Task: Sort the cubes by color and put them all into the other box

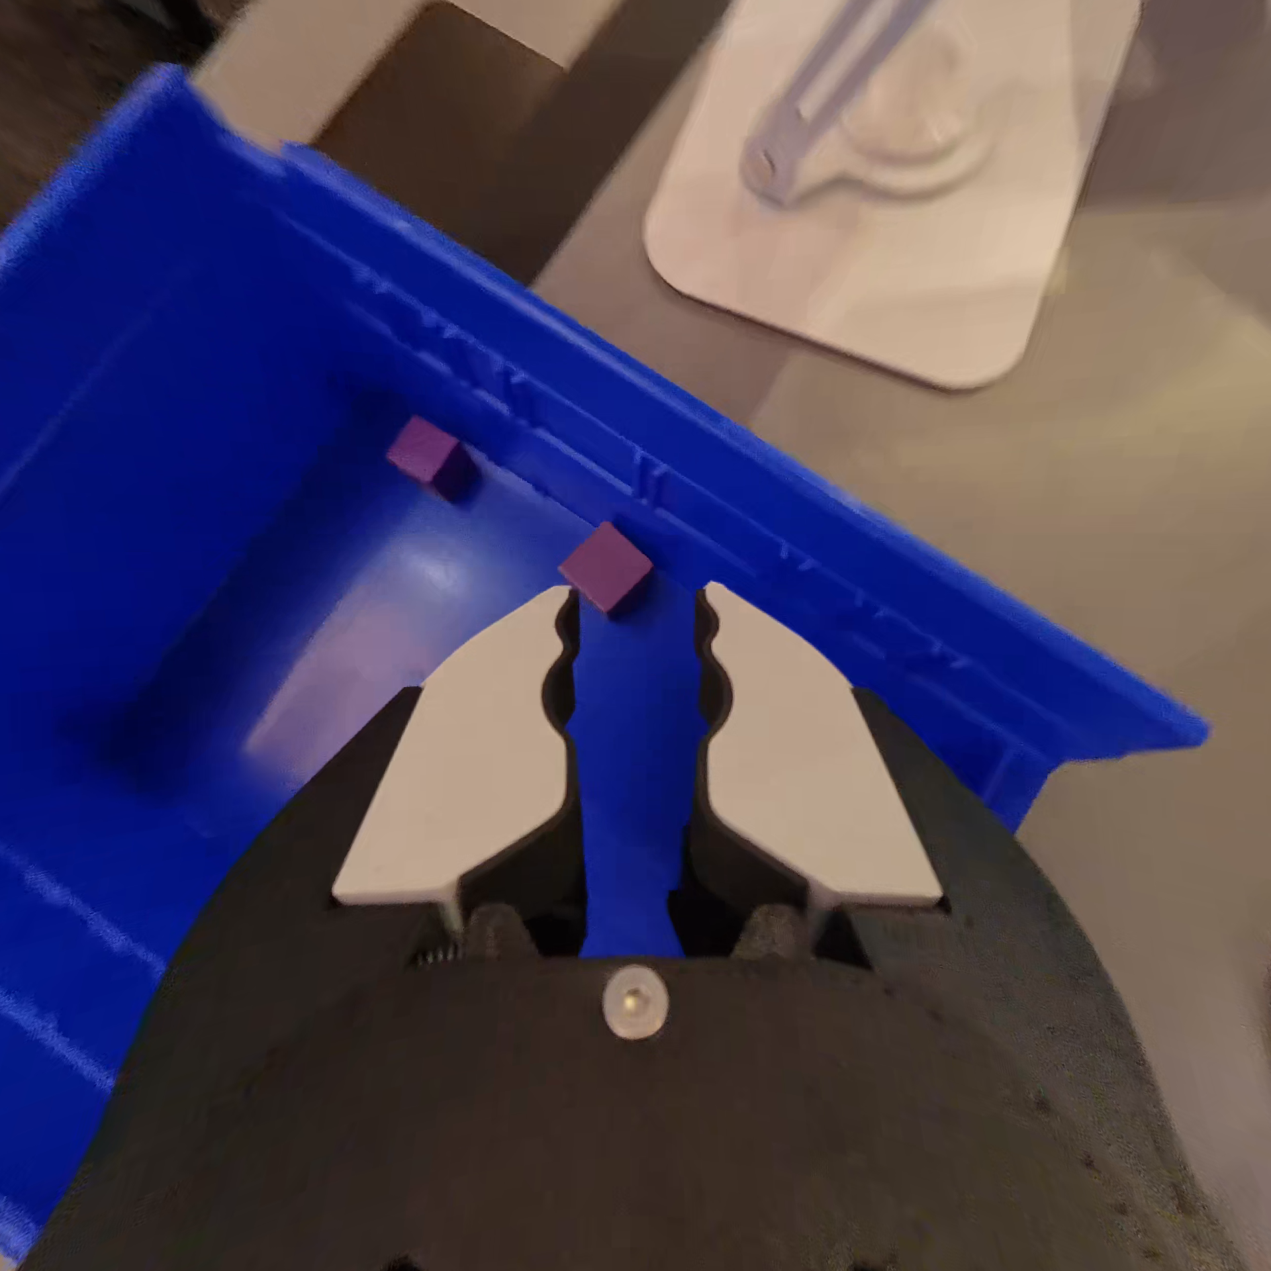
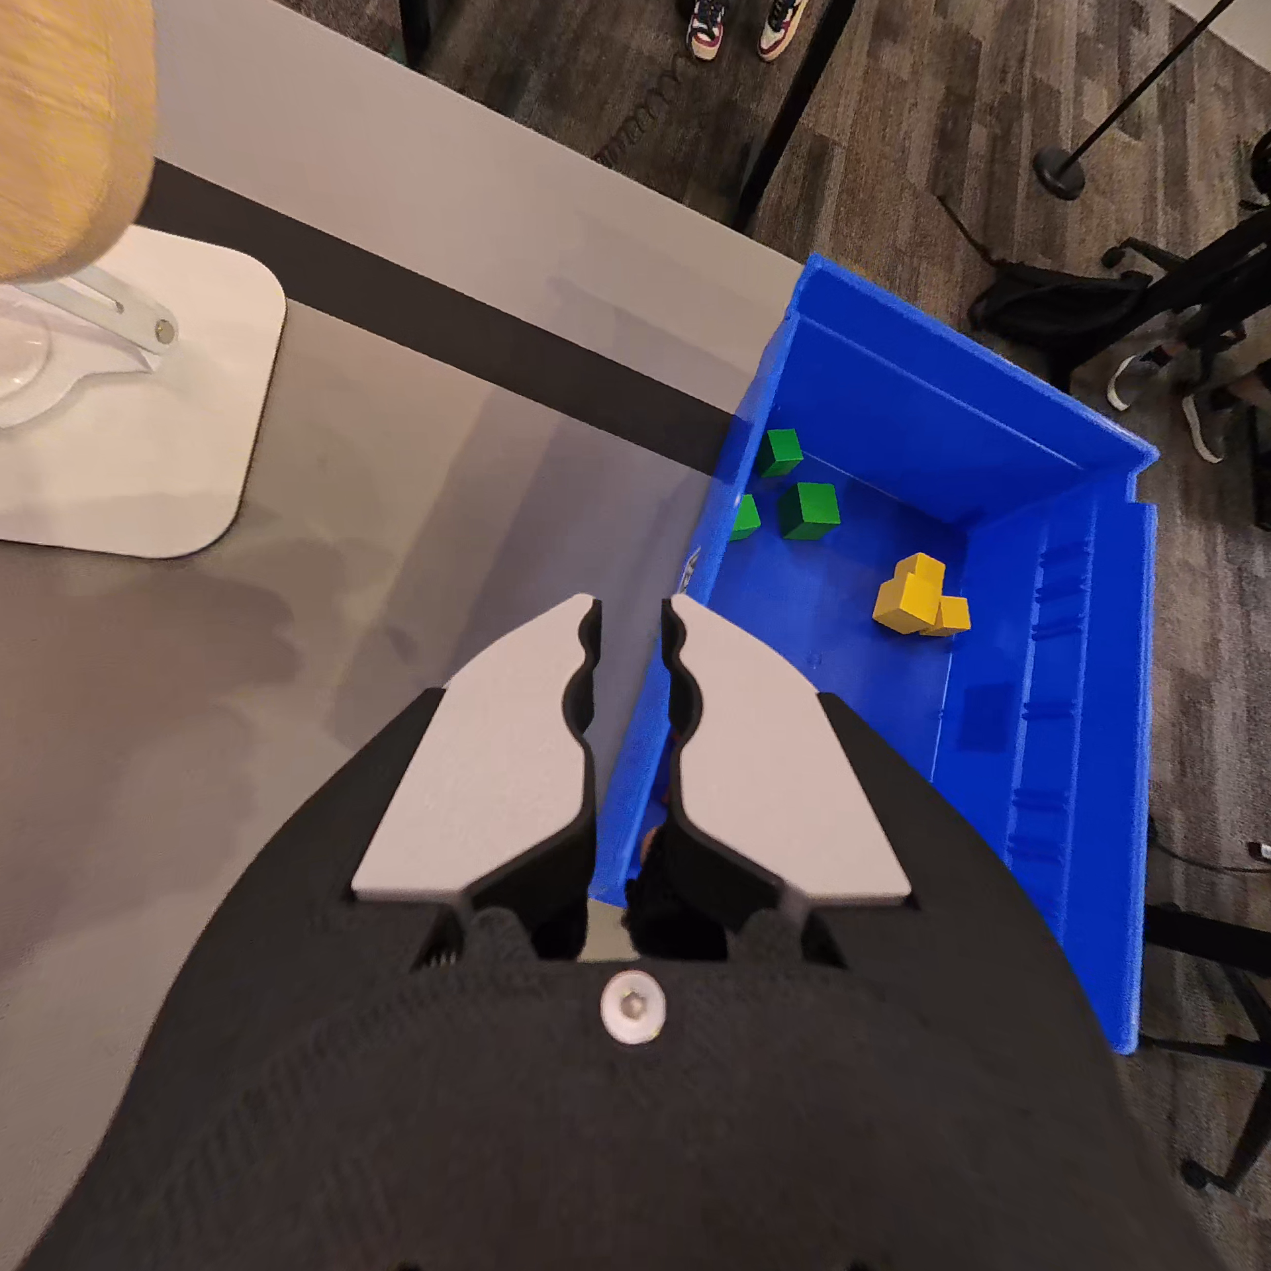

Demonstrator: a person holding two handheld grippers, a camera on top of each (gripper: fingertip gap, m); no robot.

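In the left wrist view, the blue box point(image 1: 206, 481) fills the left side, tilted across the frame, with its long ribbed wall running down to the right. 2 purple cubes lie on its floor beside that wall: 1 point(image 1: 430, 457) near the far corner, the other point(image 1: 606, 565) just beyond the fingertips. The left hand-held gripper point(image 1: 636, 595) hangs over the box floor with its jaws parted and nothing between them; the near cube sits just past the left fingertip point(image 1: 550, 602), and whether it touches that tip cannot be told. To the right, past the box wall, the grey table point(image 1: 1031, 550) carries a white base plate point(image 1: 860, 275) with a clear stem rising from it.

In the right wrist view, the same white plate point(image 2: 137, 447) sits at the left on the table point(image 2: 413, 481), under a blurred tan shape point(image 2: 62, 124) in the top corner. The right hand-held gripper point(image 2: 629, 605) is at centre, jaws slightly apart and gripping nothing, poised over the table edge and the near wall of a second blue box point(image 2: 1073, 688). That box lies to the right and holds 3 green cubes point(image 2: 808, 510) near its far left corner and a tight cluster of yellow cubes point(image 2: 918, 602) by the right wall. Beyond it is carpet point(image 2: 894, 172) with stand legs and shoes.
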